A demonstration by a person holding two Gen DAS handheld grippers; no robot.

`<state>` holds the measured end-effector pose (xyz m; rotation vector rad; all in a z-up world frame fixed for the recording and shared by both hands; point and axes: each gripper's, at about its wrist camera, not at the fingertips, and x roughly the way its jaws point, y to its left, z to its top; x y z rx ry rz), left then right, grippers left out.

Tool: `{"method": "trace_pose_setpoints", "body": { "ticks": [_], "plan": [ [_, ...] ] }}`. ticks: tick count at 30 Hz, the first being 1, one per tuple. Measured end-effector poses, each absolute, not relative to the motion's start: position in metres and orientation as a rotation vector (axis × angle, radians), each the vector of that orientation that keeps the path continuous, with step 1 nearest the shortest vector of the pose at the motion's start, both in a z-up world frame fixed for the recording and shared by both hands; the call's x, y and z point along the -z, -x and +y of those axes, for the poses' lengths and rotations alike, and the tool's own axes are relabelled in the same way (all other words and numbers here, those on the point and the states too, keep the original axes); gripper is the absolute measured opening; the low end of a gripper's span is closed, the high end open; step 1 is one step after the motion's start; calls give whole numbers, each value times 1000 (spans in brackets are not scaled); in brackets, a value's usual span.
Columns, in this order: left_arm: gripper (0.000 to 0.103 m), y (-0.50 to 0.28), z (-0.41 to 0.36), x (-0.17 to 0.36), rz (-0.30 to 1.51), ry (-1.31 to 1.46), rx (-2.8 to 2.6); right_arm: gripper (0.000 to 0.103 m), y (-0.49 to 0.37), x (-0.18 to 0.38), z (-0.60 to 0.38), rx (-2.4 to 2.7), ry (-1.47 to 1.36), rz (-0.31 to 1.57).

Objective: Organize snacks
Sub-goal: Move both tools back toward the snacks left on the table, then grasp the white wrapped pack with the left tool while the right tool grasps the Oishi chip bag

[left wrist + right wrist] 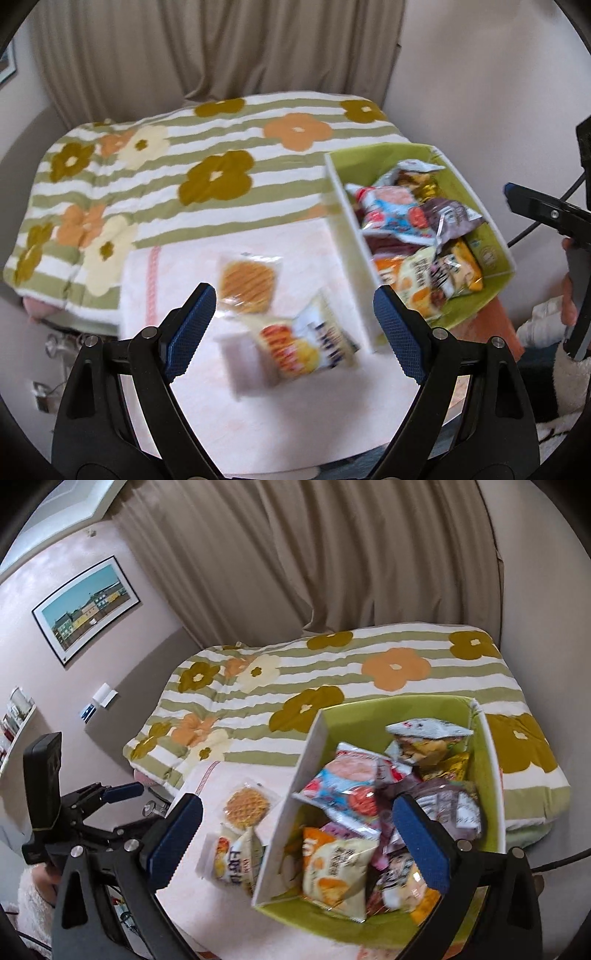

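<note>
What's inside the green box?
The green box holds a heap of snack packets, with a blue-and-pink packet and an orange-and-white packet on top. Whatever lies beneath them is covered.

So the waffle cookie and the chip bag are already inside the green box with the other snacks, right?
Not quite. The waffle cookie and the chip bag lie outside the green box, on the pink cloth beside it. The other snacks are inside. The right wrist view shows it.
</note>
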<state>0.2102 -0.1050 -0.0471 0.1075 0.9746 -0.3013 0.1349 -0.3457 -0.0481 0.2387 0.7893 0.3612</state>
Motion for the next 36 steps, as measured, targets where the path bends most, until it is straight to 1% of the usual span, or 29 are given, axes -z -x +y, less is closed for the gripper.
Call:
{"method": "trace_pose_setpoints", "body": {
  "ticks": [9,14,17,20,25,28,32,36],
  "plan": [
    [86,-195,-23,59,1002,-87,352,103,-95,54,-277,-256,-218,762],
    [86,-196,11,78,1042,-79,397,103,-86,78,-241,-199,-285,809],
    [86,-198,23,99,1087,-74,442,103,-80,94,-221,-178,-318,822],
    [86,-198,31,120,1119,-66,473,103,-75,111,-204,-144,-342,828],
    [86,-200,27,161,1158,-40,491,103,-69,160,-184,-58,-462,886],
    [86,-204,20,185,1203,-24,514,103,-71,183,-179,-19,-469,910],
    [86,-209,7,214,1233,-40,531,103,-79,208,-178,-14,-512,904],
    [86,-212,0,236,1222,-53,510,103,-84,237,-181,-26,-599,841]
  ]
}}
